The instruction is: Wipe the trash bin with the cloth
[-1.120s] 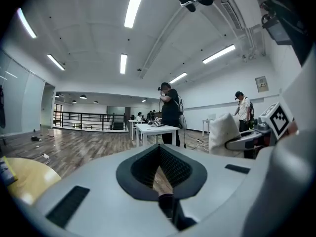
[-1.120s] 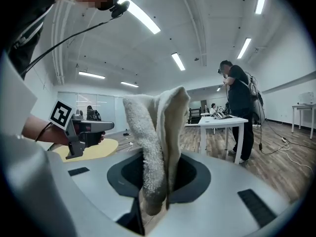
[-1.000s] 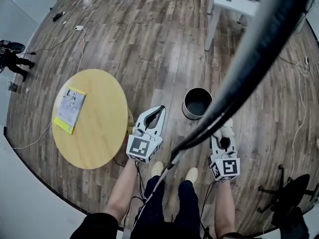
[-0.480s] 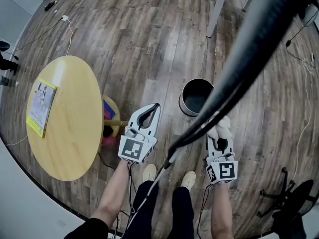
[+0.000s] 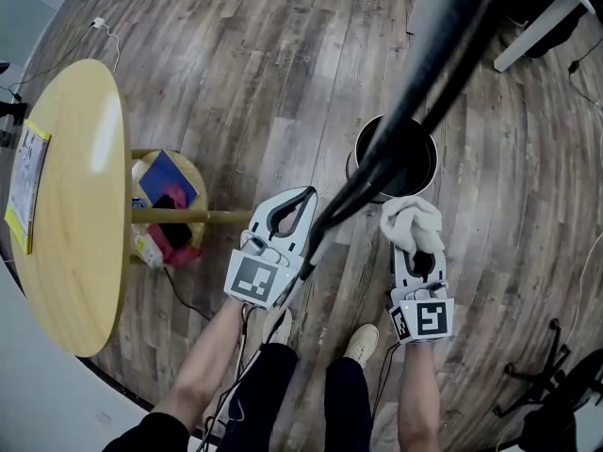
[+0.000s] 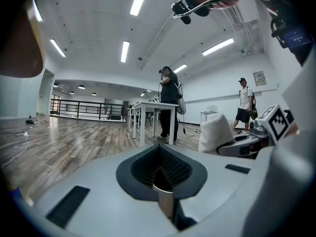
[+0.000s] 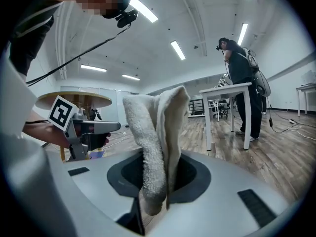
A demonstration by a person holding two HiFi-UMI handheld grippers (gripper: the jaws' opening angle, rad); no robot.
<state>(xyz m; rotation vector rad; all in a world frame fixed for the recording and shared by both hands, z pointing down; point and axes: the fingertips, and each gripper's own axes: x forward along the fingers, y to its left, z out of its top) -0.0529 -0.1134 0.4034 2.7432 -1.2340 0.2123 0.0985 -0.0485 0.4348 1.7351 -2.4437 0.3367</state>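
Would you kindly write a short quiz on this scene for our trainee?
1. True or false: the cloth lies inside the bin.
2. Which hand-held gripper grips the cloth: A, the left, or B, the right?
3. Fill in: the left hand-held gripper's jaws are ____.
Key: 1 false, the cloth is outside the bin; 2 B; 3 shut, with nothing between them.

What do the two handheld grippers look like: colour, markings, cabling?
The left gripper and right gripper have light grey shells, fingers lined with dark textured pads, and a rear cube bearing black-and-white square markers. Thin dark cables run along the bare forearms.
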